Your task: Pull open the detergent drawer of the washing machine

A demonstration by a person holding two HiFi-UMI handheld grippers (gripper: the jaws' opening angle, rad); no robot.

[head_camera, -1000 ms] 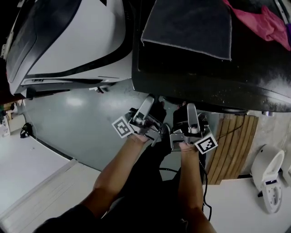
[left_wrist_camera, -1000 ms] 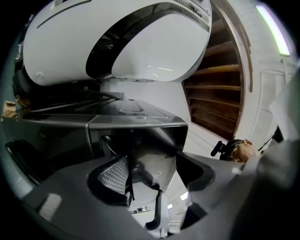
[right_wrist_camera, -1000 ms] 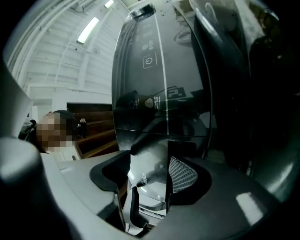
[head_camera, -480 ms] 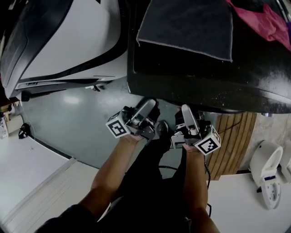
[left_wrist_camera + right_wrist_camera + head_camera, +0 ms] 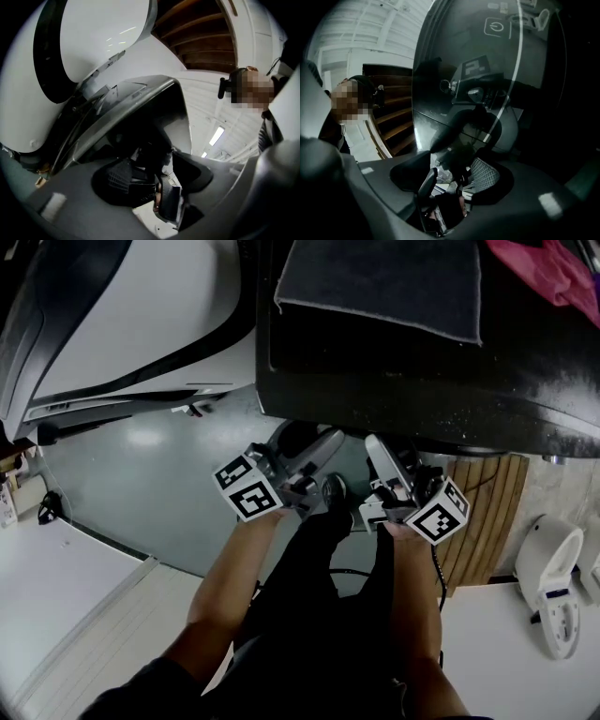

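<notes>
Washing machine [image 5: 487,79] panel is glossy black with power symbol [image 5: 497,26]; drawer not discernible. Left gripper [image 5: 147,187] has just narrowed, right gripper [image 5: 454,180] just widened, both empty.

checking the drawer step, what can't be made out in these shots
- Detergent drawer: in the head view the front is hidden under the washing machine top; in both gripper views it is too dark to find.
- Pink cloth: cut off by the head view's top-right edge.
- White machine: cut off by the head view's left edge.
- Small marks near the power symbol: right gripper view, too small.
</notes>
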